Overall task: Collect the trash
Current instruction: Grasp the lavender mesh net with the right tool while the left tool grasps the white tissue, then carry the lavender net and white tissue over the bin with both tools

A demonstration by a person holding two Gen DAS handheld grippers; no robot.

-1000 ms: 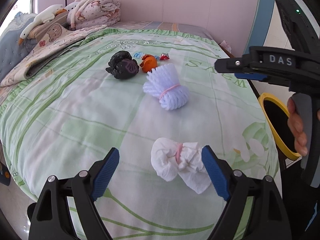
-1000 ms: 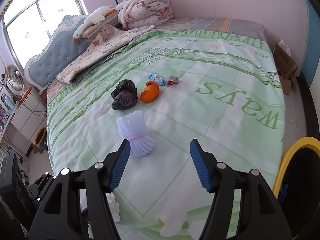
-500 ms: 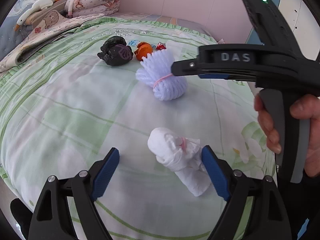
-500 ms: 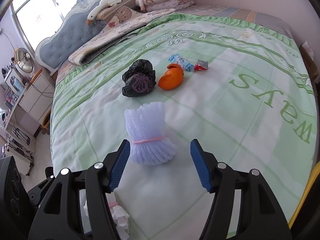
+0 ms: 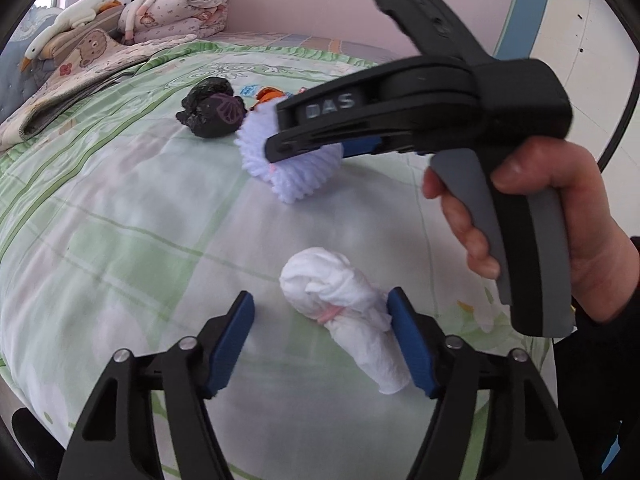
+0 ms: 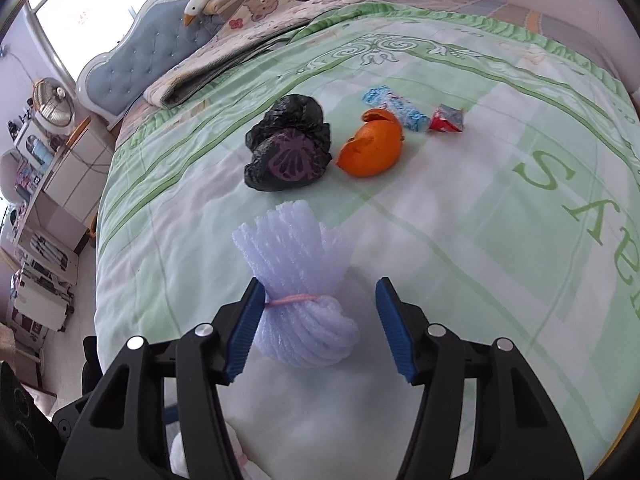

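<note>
Since a second ago the right gripper (image 6: 318,328) has dropped toward the bed and now straddles the lilac foam-net bundle tied with a pink band (image 6: 298,292), while the left gripper (image 5: 320,340) has barely shifted and has narrowed about the white crumpled tissue wad cinched with a pink band (image 5: 340,300); both sets of jaws are closing, roughly half open. On the right gripper, the left pad touches the bundle at its band and the other stands clear; on the left gripper, the right pad meets the tissue and the left pad is well apart; neither has a grip yet. Ahead of the right gripper lie a black crumpled plastic bag (image 6: 288,150), an orange peel (image 6: 370,146) and two small wrappers on the green patterned bedspread (image 6: 500,220). The step in hand looks like a double pick-up; next, each gripper should finish squeezing, then lift.
</note>
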